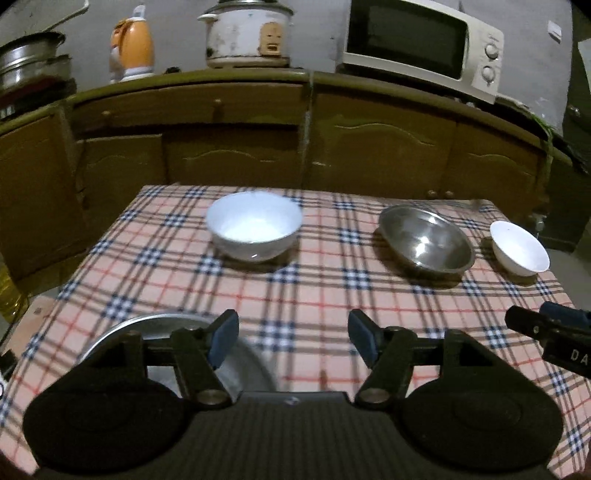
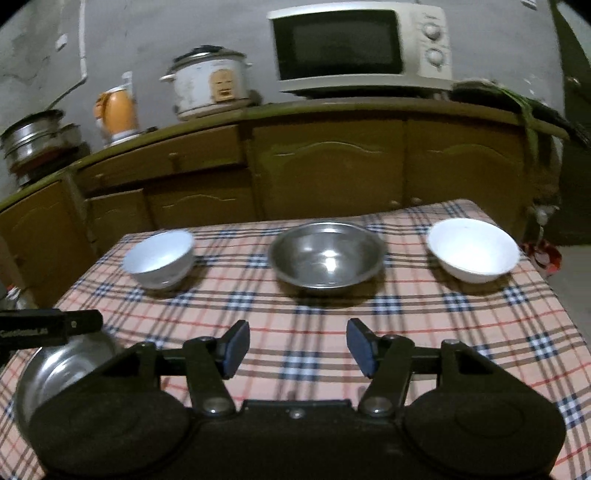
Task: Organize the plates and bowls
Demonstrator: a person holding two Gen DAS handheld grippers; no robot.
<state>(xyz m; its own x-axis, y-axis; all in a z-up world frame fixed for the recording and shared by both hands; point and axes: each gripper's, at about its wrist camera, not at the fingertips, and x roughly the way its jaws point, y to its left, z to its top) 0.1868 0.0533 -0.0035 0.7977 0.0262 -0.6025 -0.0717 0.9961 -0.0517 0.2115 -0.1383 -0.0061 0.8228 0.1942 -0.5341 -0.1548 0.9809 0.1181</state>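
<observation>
On the plaid tablecloth [image 1: 306, 295] stand a white bowl [image 1: 254, 225] at the far left, a steel bowl [image 1: 426, 240] in the middle and a smaller white bowl [image 1: 519, 253] at the far right. They also show in the right wrist view: white bowl [image 2: 159, 258], steel bowl [image 2: 326, 258], white bowl [image 2: 473, 249]. A steel plate [image 1: 166, 328] lies at the near left, partly under my left gripper [image 1: 293, 341], which is open and empty. The plate [image 2: 55, 369] shows left of my right gripper [image 2: 297, 349], also open and empty.
Behind the table runs a wooden cabinet [image 1: 369, 147] carrying a microwave [image 1: 421, 48], a rice cooker [image 1: 247, 33], an orange kettle [image 1: 131, 48] and stacked steel pots [image 1: 33, 62]. The right gripper's tip [image 1: 546, 332] shows at the left view's right edge.
</observation>
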